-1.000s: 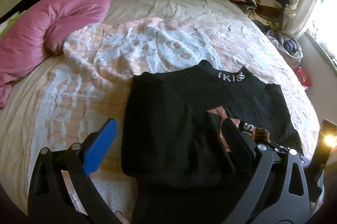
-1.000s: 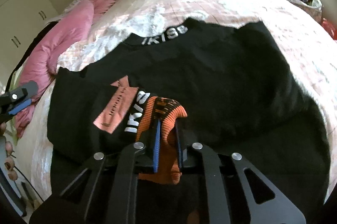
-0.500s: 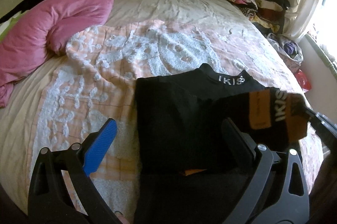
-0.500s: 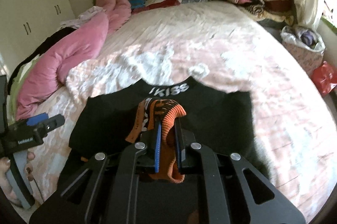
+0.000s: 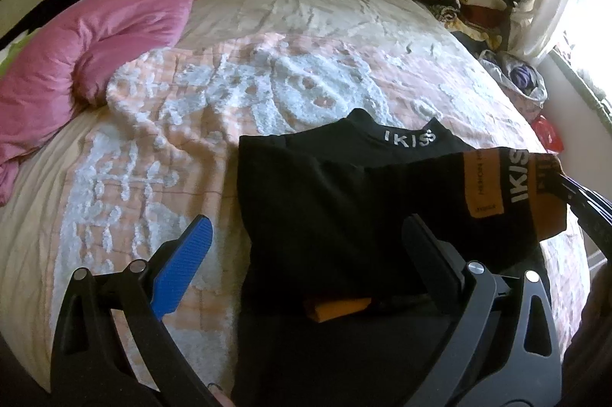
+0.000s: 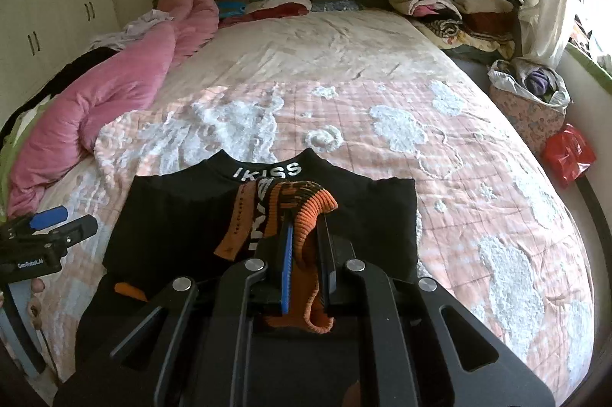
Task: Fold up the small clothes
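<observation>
Black knit fabric filled the near part of both views: a small black sweater [image 6: 183,215] with white lettering across its stand-up collar lay flat on the quilted pink-and-white bedspread [image 6: 440,154], whose raised fluffy white patches looked looped and soft. My right gripper [image 6: 304,254] had its jaws pinched nearly together on the sweater's ribbed orange-and-black cuff [image 6: 306,212], so the sleeve [image 5: 440,185] was lifted off the bed and stretched across the body of the garment; from the left wrist I saw the flat orange panel and white letters on it. My left gripper [image 5: 306,254] hung over the sweater's left side with its jaws spread wide, holding nothing, the ridged blue pad [image 5: 183,265] over the bedspread and the black finger over the dark cloth. A puffy pink duvet [image 6: 114,101] lay bunched along the left edge, and folded clothes [image 6: 451,1] were stacked at the far right corner.
</observation>
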`<state>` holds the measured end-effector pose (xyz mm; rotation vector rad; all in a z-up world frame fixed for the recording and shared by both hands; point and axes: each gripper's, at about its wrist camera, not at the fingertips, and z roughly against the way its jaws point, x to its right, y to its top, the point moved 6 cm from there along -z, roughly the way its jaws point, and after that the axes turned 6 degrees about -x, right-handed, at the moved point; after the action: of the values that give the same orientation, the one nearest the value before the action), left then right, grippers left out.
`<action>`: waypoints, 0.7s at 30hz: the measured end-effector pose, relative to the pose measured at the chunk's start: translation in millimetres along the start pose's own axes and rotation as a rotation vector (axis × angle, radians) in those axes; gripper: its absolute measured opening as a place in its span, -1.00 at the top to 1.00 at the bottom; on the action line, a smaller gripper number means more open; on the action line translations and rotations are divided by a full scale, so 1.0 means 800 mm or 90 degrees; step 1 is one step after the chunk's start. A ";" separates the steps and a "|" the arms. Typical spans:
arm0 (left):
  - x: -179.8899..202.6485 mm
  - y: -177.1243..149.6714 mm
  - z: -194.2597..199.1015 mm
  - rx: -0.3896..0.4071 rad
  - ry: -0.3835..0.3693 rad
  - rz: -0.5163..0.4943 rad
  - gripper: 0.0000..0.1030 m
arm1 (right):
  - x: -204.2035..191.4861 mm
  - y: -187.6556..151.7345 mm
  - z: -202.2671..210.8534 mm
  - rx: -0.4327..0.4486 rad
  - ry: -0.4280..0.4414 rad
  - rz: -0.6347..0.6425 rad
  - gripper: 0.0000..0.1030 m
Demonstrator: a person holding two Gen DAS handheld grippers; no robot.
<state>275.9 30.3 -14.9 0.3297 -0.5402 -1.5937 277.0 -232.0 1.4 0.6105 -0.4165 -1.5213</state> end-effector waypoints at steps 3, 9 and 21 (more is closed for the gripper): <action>0.007 0.001 -0.005 -0.004 -0.004 -0.006 -0.81 | 0.002 -0.002 -0.004 -0.006 -0.006 -0.002 0.81; 0.017 0.002 -0.011 -0.009 -0.005 -0.014 -0.81 | 0.005 -0.004 -0.010 -0.014 -0.018 0.006 0.81; 0.007 0.003 -0.025 -0.022 0.001 -0.008 -0.81 | 0.015 -0.015 -0.025 -0.035 -0.031 0.004 0.81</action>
<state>287.5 21.8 -30.2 0.3085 -0.5098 -1.6130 279.9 -241.2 -22.8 0.5299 -0.4119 -1.5388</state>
